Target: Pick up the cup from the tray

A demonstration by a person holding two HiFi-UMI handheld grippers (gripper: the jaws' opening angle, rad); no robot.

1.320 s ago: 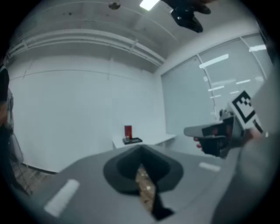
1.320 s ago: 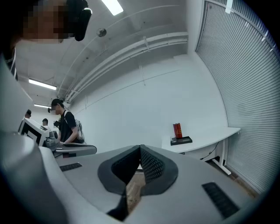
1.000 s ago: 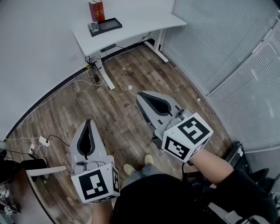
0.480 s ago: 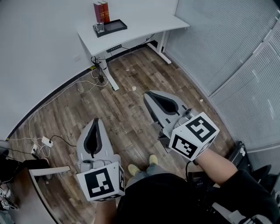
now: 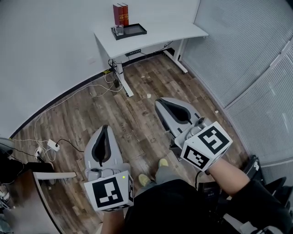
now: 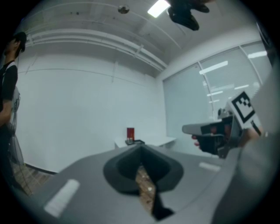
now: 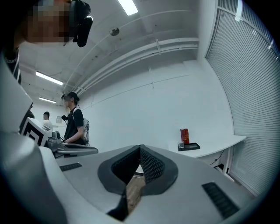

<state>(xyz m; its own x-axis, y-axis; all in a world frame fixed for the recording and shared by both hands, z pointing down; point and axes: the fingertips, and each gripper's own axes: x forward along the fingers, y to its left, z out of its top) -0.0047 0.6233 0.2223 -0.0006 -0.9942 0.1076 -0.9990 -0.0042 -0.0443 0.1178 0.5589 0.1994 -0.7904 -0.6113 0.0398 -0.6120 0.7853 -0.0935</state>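
Observation:
A clear cup stands at the left end of a black tray on the far white desk, in front of two red boxes. Both grippers are held level over the wooden floor, well short of the desk. My left gripper is shut and holds nothing. My right gripper is also shut and holds nothing. In the right gripper view the tray, the cup and the red boxes look small at the right. The left gripper view shows the tray just above its closed jaws.
Cables and a power strip lie on the floor by the white wall. Window blinds close off the right side. A dark chair or cabinet stands at the left. Two people stand at the far left of the right gripper view.
In the head view the desk with the tray has shifted rightward and down, closer to me. Both grippers have moved forward over the floor, still shut.

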